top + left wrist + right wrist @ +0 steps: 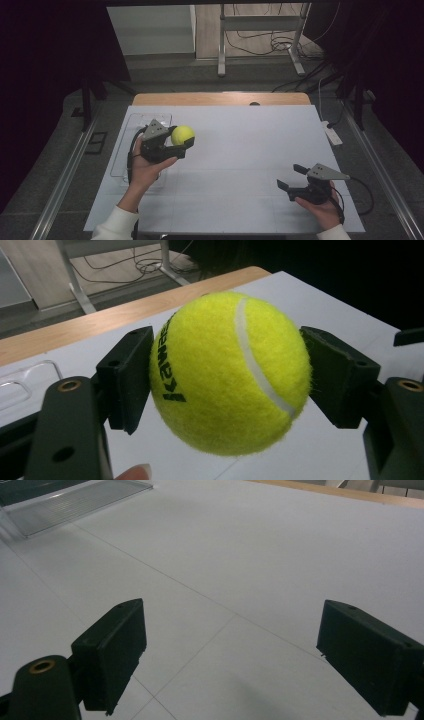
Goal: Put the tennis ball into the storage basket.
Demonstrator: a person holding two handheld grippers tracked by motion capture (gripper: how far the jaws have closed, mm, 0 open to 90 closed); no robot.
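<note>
High view: the person's left hand (145,172) reaches in from the bottom, forearm angled up and inward in a white sleeve, fingers wrapped under the black body of the left tongs (184,140), which point toward the right and carry a grey three-cornered plate on top. These tongs are clamped on a tennis ball (183,135), held above the white tabletop (240,150) just beside a clear plastic tray (137,120) at the left edge.

Left gripper view puts the ball (230,372) squarely between the two black jaws, their flat blocky pads pressed into its sides. Its surface is fuzzy yellow-green felt, round, crossed by a curved white seam and printed with black lettering. A fingertip shows at the bottom edge.

On the other side, the right hand (325,205) rests low near the front corner of the tabletop, cupping the right tongs (291,176) from beneath, jaws pointing left and away from the person. They stand wide apart with nothing between them, matte black over the smooth white sheet, which bears thin straight lines.
</note>
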